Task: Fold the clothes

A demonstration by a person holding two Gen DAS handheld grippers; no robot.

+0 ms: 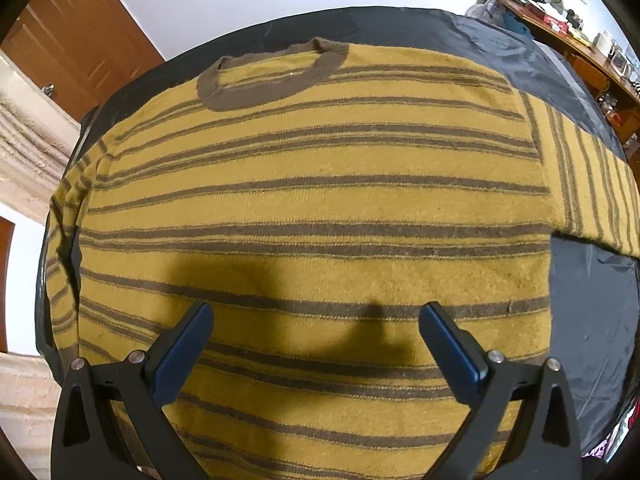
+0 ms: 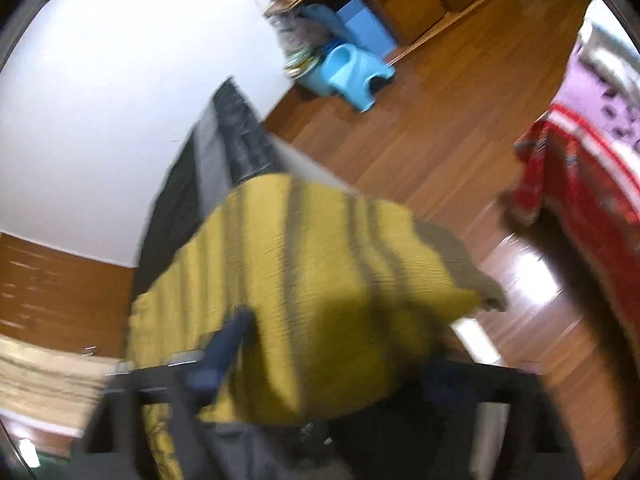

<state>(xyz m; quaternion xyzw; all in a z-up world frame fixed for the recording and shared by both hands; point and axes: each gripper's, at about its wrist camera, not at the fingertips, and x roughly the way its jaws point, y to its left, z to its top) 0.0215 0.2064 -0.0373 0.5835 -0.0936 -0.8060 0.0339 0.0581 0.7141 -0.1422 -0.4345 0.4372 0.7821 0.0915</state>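
Sweater: we are spreading the mustard knit sweater with brown stripes (image 1: 312, 200) flat on the dark-covered table (image 1: 592, 312).
Left claw (image 1: 316, 344): we are hovering it, jaws wide apart, empty.
Right claw (image 2: 320, 364): blurred; we are apparently pinching the sleeve (image 2: 320, 280), best carried across taut.

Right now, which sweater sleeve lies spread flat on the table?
The sleeve on the right of the left wrist view lies stretched out flat over the dark table cover; the opposite sleeve is bunched along the table's edge.

Mustard brown-striped sweater (image 1: 312, 208) spread flat, front up.
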